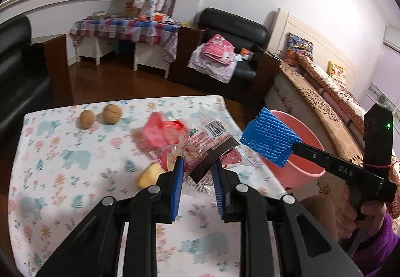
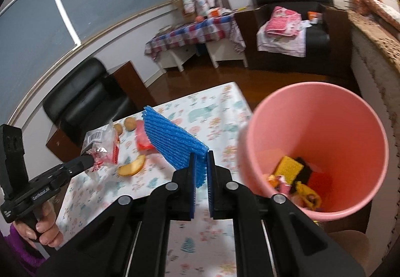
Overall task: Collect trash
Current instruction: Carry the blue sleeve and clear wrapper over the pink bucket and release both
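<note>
The left claw [image 1: 197, 164] is pinching a crumpled clear snack wrapper [image 1: 207, 142] with a barcode and a dark brown strip; the wrapper sticks out ahead of the blue pads, above the table [image 1: 62, 177] with the flowered cloth. The right claw [image 2: 200, 159] is pressed together on a piece of blue foam net [image 2: 172, 139], which stands out ahead and to the left of its tips. Just to the right of the right claw is the pink bucket [image 2: 312, 107], standing beside the table edge and seen from above. Inside it, at the bottom, lie a yellow spongy piece [image 2: 290, 164], something black [image 2: 306, 167], something red-orange [image 2: 322, 179] and some pink and yellow scraps [image 2: 300, 192]; what they are exactly I cannot tell. The foam net is not over the opening of the bucket, it is over the table. On the table, beyond the left claw, there are a pink-red plastic thing [image 1: 162, 132] and two brown round things [image 1: 100, 117] that look like walnuts, well apart from the claw. Close to the left of the left claw lies a pale yellow curved piece [image 1: 150, 174], maybe fruit peel. Each claw is held by a hand [image 2: 42, 227] in a purple sleeve
</note>
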Demonstrator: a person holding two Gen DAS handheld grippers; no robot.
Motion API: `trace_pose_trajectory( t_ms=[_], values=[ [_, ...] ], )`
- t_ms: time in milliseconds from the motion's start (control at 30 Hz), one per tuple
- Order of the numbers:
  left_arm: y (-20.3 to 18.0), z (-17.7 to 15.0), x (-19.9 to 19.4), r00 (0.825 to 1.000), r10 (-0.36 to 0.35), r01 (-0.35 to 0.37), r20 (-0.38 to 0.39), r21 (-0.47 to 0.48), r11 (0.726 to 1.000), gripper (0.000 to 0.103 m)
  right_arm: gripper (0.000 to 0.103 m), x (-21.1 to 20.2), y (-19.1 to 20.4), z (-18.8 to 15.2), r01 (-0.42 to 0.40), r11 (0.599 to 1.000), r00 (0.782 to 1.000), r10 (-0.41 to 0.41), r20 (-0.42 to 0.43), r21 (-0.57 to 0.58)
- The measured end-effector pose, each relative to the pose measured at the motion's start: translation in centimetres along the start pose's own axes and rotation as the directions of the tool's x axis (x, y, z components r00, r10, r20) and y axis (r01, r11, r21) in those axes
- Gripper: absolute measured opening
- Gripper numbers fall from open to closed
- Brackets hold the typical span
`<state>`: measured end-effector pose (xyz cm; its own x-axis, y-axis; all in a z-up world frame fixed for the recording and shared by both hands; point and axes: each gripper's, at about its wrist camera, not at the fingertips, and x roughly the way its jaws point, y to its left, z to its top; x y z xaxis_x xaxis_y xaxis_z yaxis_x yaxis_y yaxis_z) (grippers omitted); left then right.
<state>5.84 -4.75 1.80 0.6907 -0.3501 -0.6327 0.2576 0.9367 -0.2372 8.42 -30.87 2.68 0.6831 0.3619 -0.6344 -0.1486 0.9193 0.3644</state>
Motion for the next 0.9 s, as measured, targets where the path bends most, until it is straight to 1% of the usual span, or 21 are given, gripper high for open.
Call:
trace_pose_trajectory(
  t_ms=[100,267,433,767,900],
  values=[
    [-1.7,0.5,0.6,1.0,-0.022,0.022,-0.002,0.021,1.0,0.022,0.008,-0.7,-1.4,-0.1,0.041,0.999,0.999,-0.042,0.015,0.019],
    [-4.2,1.2,1.7,0.998,-0.055,0.055,-0.008,0.058,0.997,0.022,0.008,-1.7,-3.7,-0.2,0.087,0.994,0.995,-0.09,0.036,0.058],
    [-6.4,1.8,3.4,0.996,-0.089,0.091,-0.023,0.072,0.993,0.022,0.008,-2.5,-5.3,-0.5,0.139,0.988,0.989,-0.142,0.05,0.063],
    [-11.2,2.4,6.4,0.99,-0.127,0.135,-0.061,0.15,0.98,0.022,0.008,-3.4,-9.3,-1.1,0.21,0.967,0.975,-0.218,0.04,0.147],
    [-13.1,2.2,7.6,0.987,-0.141,0.153,-0.079,0.182,0.971,0.022,0.008,-3.7,-9.9,-1.3,0.236,0.96,0.969,-0.245,0.043,0.152]
  ],
)
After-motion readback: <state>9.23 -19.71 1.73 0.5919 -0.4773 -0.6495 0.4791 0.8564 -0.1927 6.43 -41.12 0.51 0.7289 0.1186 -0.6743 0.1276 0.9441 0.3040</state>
